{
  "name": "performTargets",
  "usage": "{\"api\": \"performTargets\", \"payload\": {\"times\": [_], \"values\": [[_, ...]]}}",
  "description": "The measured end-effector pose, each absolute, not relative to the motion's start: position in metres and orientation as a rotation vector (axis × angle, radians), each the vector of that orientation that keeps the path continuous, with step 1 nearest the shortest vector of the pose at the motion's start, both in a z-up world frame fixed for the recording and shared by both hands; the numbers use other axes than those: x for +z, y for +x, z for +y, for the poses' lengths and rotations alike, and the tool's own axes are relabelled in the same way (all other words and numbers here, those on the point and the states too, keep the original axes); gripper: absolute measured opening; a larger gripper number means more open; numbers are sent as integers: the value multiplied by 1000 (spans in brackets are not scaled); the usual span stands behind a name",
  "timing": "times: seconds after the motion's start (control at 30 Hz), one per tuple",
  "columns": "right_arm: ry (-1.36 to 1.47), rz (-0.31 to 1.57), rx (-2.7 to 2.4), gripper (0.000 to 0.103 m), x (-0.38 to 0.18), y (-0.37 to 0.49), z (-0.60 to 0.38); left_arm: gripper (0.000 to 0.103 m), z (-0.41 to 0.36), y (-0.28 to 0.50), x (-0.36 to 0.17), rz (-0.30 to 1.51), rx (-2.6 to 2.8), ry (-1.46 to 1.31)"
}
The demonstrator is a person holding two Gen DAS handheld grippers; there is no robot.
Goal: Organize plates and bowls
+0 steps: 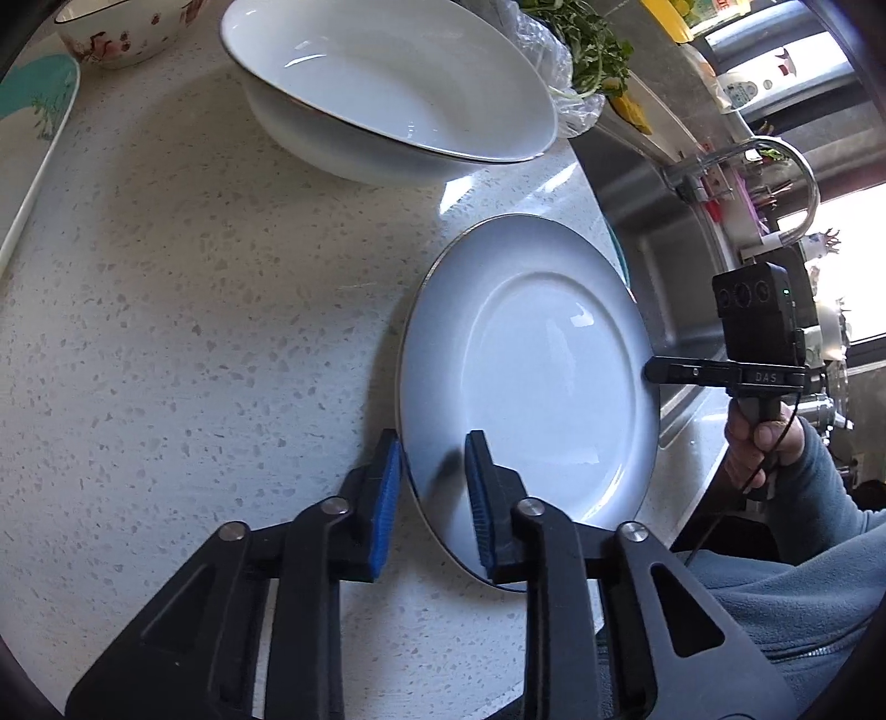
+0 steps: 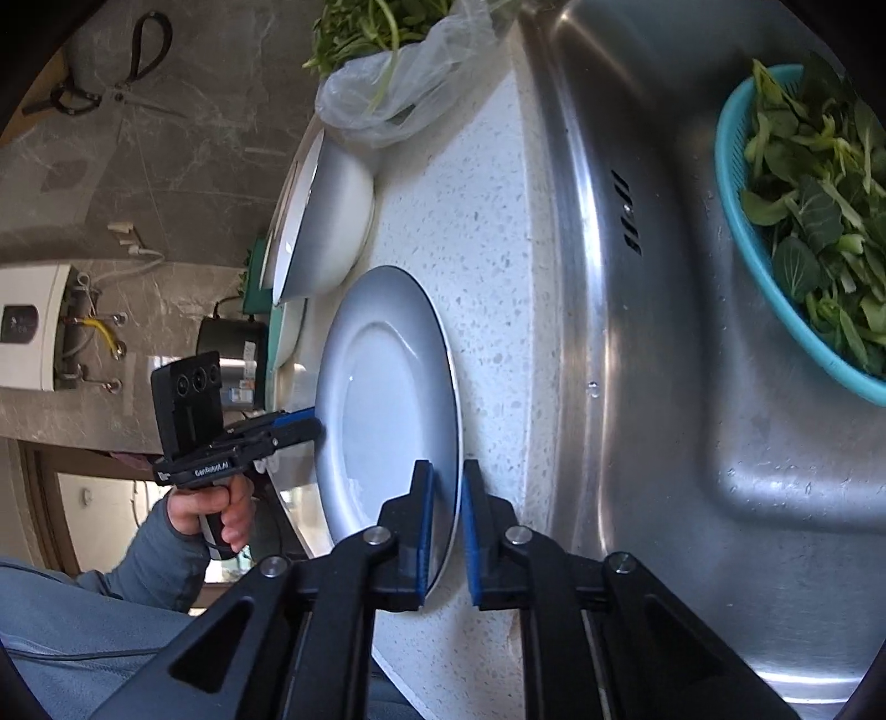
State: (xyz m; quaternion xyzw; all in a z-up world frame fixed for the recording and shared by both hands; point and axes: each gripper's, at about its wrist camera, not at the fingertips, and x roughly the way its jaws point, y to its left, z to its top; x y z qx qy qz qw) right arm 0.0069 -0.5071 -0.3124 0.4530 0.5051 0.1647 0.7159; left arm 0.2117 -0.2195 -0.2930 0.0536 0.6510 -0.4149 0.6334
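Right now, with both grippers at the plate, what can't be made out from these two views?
- Left wrist view: whether the left gripper pinches the plate rim or only straddles it; its pads hide the contact.
- Right wrist view: same doubt for the right gripper.
- Left wrist view: patterned bowl and teal tray, cut by the frame edge.
- Right wrist view: white bowl's inside, seen edge-on.

Your white plate (image 1: 531, 360) is lying at the counter's (image 1: 194, 310) sink-side edge; the big white bowl (image 1: 387, 83) is sitting farther back, slightly tilted.

Speckled countertop (image 1: 194, 310) (plate (image 1: 531, 376), bowl (image 1: 387, 94))
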Motion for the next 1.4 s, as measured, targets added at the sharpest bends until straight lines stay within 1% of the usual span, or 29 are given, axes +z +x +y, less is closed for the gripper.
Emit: {"api": "performTargets", "payload": {"times": [0.33,0.9,1.17,1.4], "values": [[963,1160,268,14,-303,10,-496,19,-213,211,-289,1478,-866,122],[970,1193,272,14,-297,25,-489,19,-203,196,-284,1491,-797,107],[966,1214,310,14,-287,36,-482,19,-190,191,-265,1487,-749,78],[928,1219,381,14,-267,55,-463,19,-165,185,-238,1466,-683,42]]}}
